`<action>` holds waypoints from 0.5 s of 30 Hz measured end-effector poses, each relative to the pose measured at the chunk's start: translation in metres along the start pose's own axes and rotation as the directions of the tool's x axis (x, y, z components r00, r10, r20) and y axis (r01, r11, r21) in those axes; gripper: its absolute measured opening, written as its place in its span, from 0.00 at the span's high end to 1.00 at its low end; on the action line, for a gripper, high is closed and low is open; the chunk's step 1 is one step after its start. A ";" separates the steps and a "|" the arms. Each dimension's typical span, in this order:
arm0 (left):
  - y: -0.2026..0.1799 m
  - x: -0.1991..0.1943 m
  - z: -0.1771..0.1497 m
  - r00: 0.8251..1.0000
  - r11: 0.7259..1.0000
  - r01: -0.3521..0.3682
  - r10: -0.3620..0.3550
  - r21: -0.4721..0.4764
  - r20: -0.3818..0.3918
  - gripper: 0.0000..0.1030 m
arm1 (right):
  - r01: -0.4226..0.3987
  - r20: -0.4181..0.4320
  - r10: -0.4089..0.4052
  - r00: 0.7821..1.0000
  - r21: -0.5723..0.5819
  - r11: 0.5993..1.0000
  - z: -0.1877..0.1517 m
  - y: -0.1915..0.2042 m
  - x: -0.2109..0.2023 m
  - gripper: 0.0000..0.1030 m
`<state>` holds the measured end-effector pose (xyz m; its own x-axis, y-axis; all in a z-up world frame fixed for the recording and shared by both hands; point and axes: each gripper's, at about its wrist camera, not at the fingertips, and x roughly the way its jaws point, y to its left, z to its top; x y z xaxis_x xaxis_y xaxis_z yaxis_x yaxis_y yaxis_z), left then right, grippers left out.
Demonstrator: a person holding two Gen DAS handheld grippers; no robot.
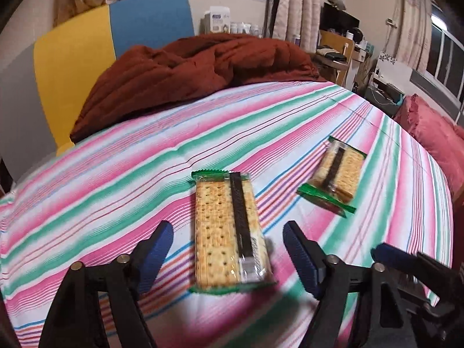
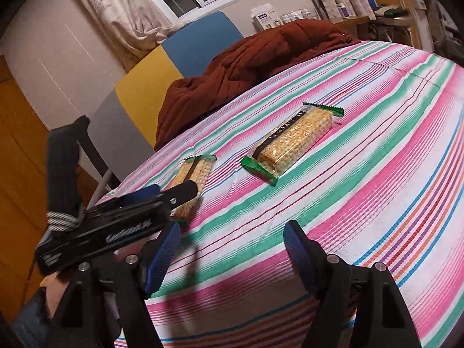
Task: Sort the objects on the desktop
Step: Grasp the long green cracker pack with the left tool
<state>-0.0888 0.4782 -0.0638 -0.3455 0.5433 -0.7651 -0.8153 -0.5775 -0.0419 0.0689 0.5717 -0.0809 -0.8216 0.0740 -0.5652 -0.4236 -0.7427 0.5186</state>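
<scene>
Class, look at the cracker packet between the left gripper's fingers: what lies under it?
The cracker packet lies flat on the striped sheet, which shows all around it. Whatever is directly beneath the packet is covered. The left gripper straddles it, open.

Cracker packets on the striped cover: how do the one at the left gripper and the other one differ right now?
The near cracker packet lies between the open fingers of the left gripper, untouched; the far cracker packet lies clear of both grippers. The near one points straight along the left gripper's fingers; the far one lies angled to it. Both are clear wrappers with green ends and a dark strip, flat on the striped cover.
</scene>
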 end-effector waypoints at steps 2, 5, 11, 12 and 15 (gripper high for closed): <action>0.005 0.002 0.001 1.000 1.000 0.001 -0.001 -0.015 -0.010 0.32 | -0.002 0.002 0.002 1.000 0.001 1.000 0.000 0.000 0.000 0.25; 0.008 0.005 0.000 1.000 1.000 0.003 -0.004 -0.017 -0.031 0.32 | 0.000 0.003 0.000 1.000 0.000 1.000 -0.001 0.000 0.000 0.25; 0.004 0.004 -0.002 0.999 1.000 -0.007 0.007 -0.002 -0.044 0.38 | -0.004 0.007 0.004 1.000 0.002 1.000 -0.001 0.000 0.001 0.25; 0.005 0.004 -0.003 0.999 1.000 -0.012 0.012 -0.006 -0.043 0.46 | -0.005 0.007 0.005 1.000 0.003 1.000 -0.001 0.000 0.001 0.25; 0.007 0.000 -0.007 0.998 0.999 -0.038 0.038 -0.002 -0.042 0.53 | -0.007 0.008 0.007 1.000 0.005 1.000 -0.001 0.000 0.002 0.25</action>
<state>-0.0916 0.4698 -0.0680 -0.3567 0.4949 -0.7924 -0.8005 -0.5992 -0.0139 0.0684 0.5711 -0.0830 -0.8278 0.0743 -0.5561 -0.4196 -0.7400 0.5257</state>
